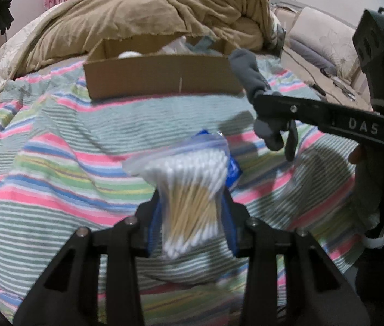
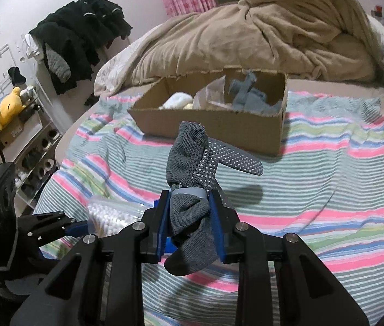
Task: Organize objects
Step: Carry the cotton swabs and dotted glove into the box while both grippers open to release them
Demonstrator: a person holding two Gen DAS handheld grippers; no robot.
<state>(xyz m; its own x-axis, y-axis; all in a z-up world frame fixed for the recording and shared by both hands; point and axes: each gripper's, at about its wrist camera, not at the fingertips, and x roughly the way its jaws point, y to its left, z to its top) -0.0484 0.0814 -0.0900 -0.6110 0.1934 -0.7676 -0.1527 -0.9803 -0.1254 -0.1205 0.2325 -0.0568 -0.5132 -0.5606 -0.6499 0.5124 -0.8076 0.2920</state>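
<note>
- So both hands are loaded right now. The left gripper [image 1: 190, 209] has its blue pads clamped on a clear zip bag of cotton swabs with wooden sticks [image 1: 189, 190], squeezing the bundle around its middle, white tips fanning out above and below.
- The right gripper [image 2: 189, 217] is pinched on a bundled pair of grey knit socks with white grip dots on the sole [image 2: 192, 168], held at the banded middle. One end sticks up past the fingertips, the other droops below them.
- Both items look to be off the striped pink, green and blue bedspread [image 1: 56, 163]; you can see their shadows on it, so I'd call this the carry step, pickup already done.
- The target pretty clearly is the open brown cardboard box [image 2: 208, 125] sitting further up the bed, in front of the crumpled tan blanket [image 2: 273, 27]. It already holds something white, a clear bag and some grey-blue fabric.
- Next move, as I read it: bring each gripper forward over the box's near wall, clear that edge, then let go above the inside.
- The two grippers sit near each other, so I'd go one at a time to avoid bumping.
- The swab bag is floppy and slippery, so keep the squeeze until it's properly over the box.
</note>
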